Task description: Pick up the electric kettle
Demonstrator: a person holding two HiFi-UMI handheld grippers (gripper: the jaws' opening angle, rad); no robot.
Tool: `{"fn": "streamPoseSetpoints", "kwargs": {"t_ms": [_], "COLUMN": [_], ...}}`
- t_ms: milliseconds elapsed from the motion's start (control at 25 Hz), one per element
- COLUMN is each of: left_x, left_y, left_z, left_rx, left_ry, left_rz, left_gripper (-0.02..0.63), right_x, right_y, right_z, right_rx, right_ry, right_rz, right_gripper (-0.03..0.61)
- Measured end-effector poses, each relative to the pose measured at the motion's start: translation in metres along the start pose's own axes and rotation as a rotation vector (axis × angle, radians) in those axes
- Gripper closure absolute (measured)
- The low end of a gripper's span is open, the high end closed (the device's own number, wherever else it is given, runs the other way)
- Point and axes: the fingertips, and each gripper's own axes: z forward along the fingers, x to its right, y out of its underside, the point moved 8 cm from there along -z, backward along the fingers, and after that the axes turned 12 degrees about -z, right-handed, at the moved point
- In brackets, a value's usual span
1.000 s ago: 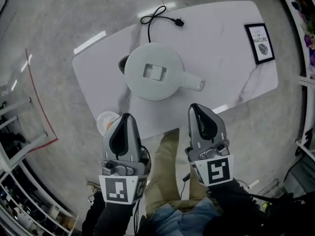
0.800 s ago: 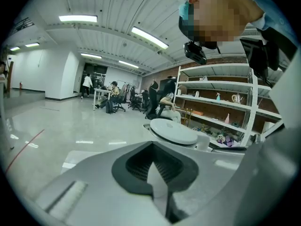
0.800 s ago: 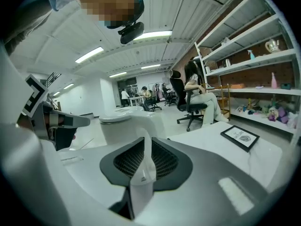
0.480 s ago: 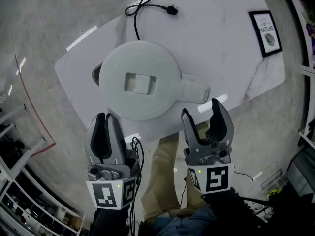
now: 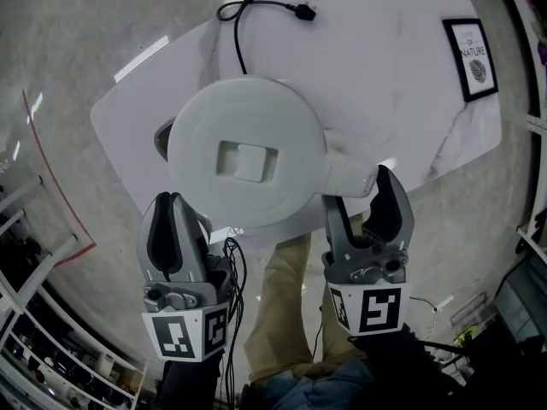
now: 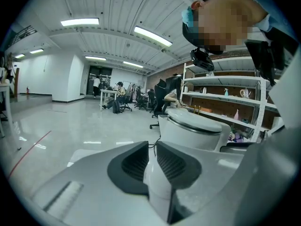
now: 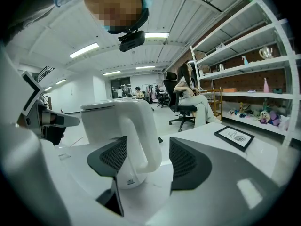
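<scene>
Straddling the handle [image 5: 352, 178] of the electric kettle [image 5: 248, 152], the right tool [image 5: 359, 190] has its jaws spread, one ribbed pad on each side of the loop. The nearer pad is just beside the plastic and the other stands clear.

Step in hand (judged): pre-grasp on the handle. The lift has not begun, as the kettle stands upright on the tabletop [image 5: 385, 75].

Next move calls for:
- pressing the right jaws together squarely across the handle's upright part, above its lower curve;
- a firm pinch before any lift, since the body hangs off to one side of the handle and would tend to swing or tip;
- a straight rise clear of the tabletop.

Left tool [image 5: 171, 202]: low at the near edge of the tabletop, beside the kettle's body and not touching it. Its pads are drawn close together. A pale sliver shows in the narrow gap, and it cannot be told whether that is part of the tool or something behind it. Nothing is plainly held.

Item: electric kettle.
- Colour: white or pale grey, matte.
- Form: round squat body, flat lid with a square recessed catch [image 5: 244, 161] at centre, thick closed-loop handle facing the person.
- Position: near the front edge of the white marbled tabletop.

Also present: a black cord [image 5: 248, 15] at the far edge and a framed print [image 5: 474, 58] at the far right, both well apart from the kettle.
</scene>
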Motion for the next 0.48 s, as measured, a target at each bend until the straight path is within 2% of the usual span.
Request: {"fn": "streamPoseSetpoints", "kwargs": {"t_ms": [480], "left_x": [-0.010], "left_y": [-0.002], "left_z": [0.023], "left_rx": [0.011], "left_ry": [-0.037], "left_rz": [-0.007], "left_gripper": [0.564], "right_x": [0.010], "right_y": [-0.002], "right_z": [0.029], "right_rx": [0.014], "right_ry": [0.004], "right_rz": [-0.017], "right_gripper": [0.293]}}
